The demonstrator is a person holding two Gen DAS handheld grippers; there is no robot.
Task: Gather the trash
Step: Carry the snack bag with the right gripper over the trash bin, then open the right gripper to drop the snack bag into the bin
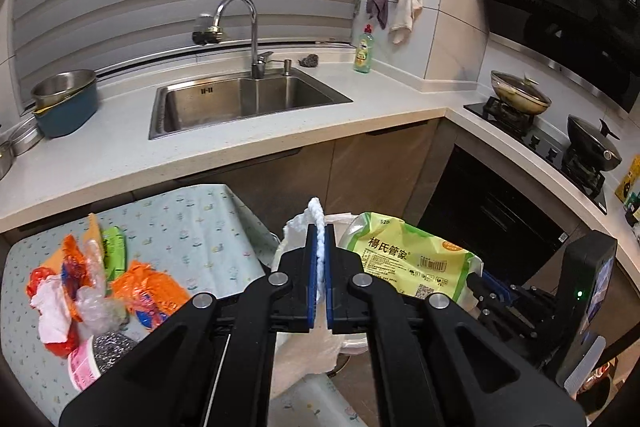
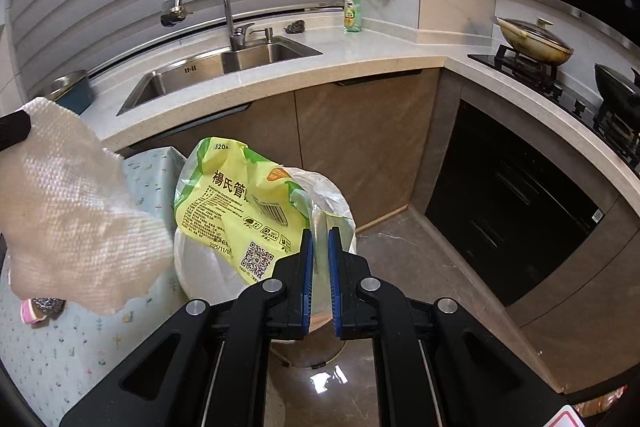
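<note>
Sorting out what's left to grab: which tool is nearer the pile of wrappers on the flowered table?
Left. The left tool, clamped on a paper towel, hangs just beside the wrapper pile. The right tool, holding the yellow-green bag, is farther away.

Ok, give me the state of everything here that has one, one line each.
left gripper: shut on paper towel
right gripper: shut on green food bag
trash bin: open, white liner in, under the bag
trash pile: uncollected, on the table
faucet: no water visibly running
wok: lidded, on the stove
</note>
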